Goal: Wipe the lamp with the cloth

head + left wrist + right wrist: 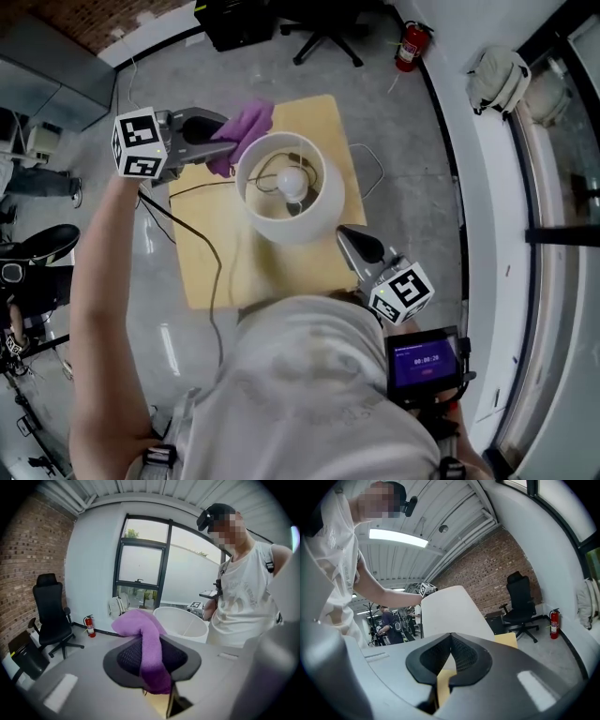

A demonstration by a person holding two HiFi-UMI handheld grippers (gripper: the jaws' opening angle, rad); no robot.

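The lamp (286, 223) has a smooth, matt white drum shade, open at the top, with a round frosted bulb (294, 183) and thin wire struts showing inside. It stands on a small rectangular worktop (202, 277) of pale, smooth wood with rounded corners. A thin black cord (217, 281) trails across the wood and off its near edge onto the glossy grey floor. The cloth (246, 127) is a soft, nappy purple towel. It bunches against the far-left rim of the shade and, in the left gripper view, drapes in a thick fold over the dark mesh-textured pads. The left gripper (223, 139) is clenched on this cloth. Its grey body carries a black-and-white marker cube (139, 143). The bare left arm reaches forward along the left of the head view, and the gripper is turned to the right, towards the shade. The right gripper (345, 232) is held close to the person's body at the near right of the lamp. Its jaws are closed tip to tip with nothing between them, and they point at the shade's outer wall. Whether the tip touches the shade cannot be told.
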